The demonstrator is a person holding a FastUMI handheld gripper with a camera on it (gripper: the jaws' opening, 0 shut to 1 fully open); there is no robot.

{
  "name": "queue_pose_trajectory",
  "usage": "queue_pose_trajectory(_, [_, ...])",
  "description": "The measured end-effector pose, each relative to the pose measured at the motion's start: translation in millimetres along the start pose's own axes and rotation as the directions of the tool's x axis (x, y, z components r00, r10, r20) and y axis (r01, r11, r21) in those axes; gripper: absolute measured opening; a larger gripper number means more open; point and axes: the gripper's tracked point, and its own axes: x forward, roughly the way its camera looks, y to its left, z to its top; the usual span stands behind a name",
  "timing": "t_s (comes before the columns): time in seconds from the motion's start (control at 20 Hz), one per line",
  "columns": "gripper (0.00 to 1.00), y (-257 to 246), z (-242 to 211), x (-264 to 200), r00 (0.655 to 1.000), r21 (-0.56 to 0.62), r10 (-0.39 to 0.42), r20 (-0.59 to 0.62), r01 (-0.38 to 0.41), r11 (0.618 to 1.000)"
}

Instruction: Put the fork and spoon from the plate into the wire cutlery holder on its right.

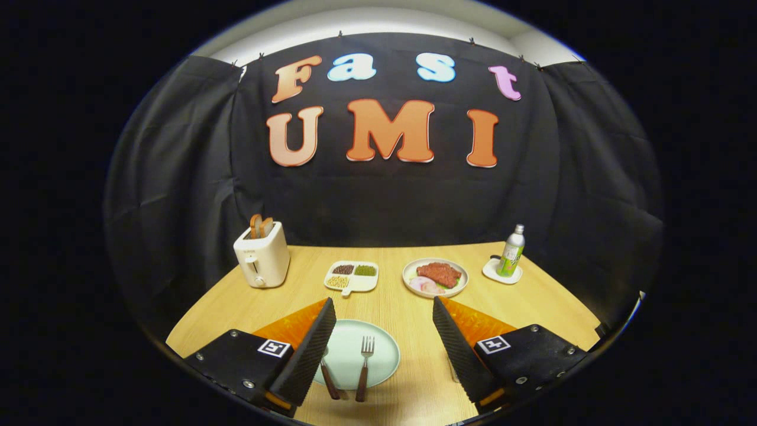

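**Jaws wide apart above the plate, nothing held**

Jaws stand spread wide, with nothing between the pads; the gripper (384,340) hangs over the near part of a wooden table (532,302). From the gripper view, the pale green plate (378,349) lies between the two fingers, nearer the left one, whose tip covers the plate's left rim. On the plate the fork (364,367) lies with its tines pointing away and its brown handle running off the near rim. Just left of it a second brown handle, the spoon (329,380), slants out from under the left finger; its bowl is mostly hidden. Behind the right finger a little of something pale shows, too hidden to tell what it is.

Beyond the fingers, across the table, stand a white toaster (261,257) with bread in its slots, a divided dish (352,276) of beans, a round plate of meat (435,277), and a bottle (511,251) upright on a small white coaster (501,274).
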Motion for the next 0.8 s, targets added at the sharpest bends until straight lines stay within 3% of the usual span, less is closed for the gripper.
queue_pose_trajectory(0.55, [0.99, 16.1, -123.2, 58.5, 0.956, -0.078, 0.003, -0.293, -0.027, 0.997])
queue_pose_trajectory(0.75, [0.92, 16.8, -142.8, 64.7, 0.941, -0.079, 0.008, -0.338, -0.037, 0.996])
queue_pose_trajectory(0.8, [0.85, 17.8, -147.2, 65.3, 0.937, -0.080, 0.013, -0.348, -0.044, 0.996])
